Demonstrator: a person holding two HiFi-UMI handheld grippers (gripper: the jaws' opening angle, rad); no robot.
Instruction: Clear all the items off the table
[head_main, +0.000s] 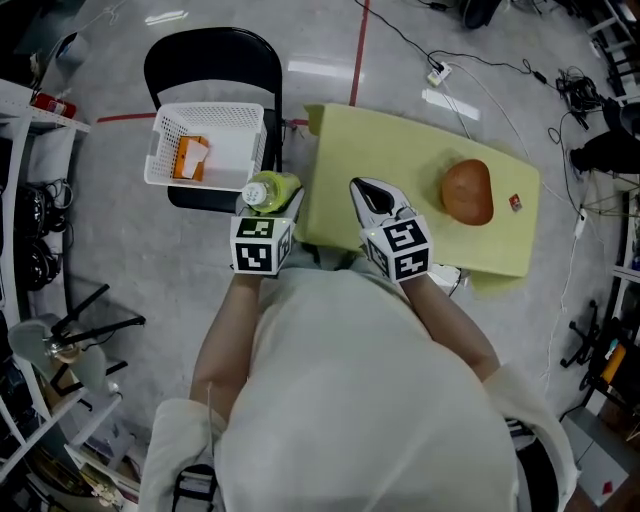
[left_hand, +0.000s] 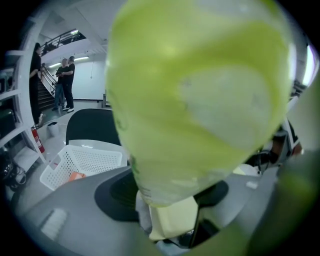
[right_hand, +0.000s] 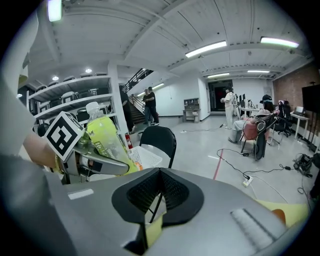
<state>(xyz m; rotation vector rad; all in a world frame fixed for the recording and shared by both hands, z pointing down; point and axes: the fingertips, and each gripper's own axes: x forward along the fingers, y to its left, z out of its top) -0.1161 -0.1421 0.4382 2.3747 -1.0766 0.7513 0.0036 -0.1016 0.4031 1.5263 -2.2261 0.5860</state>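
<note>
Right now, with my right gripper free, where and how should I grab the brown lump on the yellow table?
Probably grip the brown lump across its shorter width, near the middle, coming down from above with the right gripper. It lies on the yellow table, domed, longer one way than the other, nothing touching it. The jaws are shut, so open them first.
</note>
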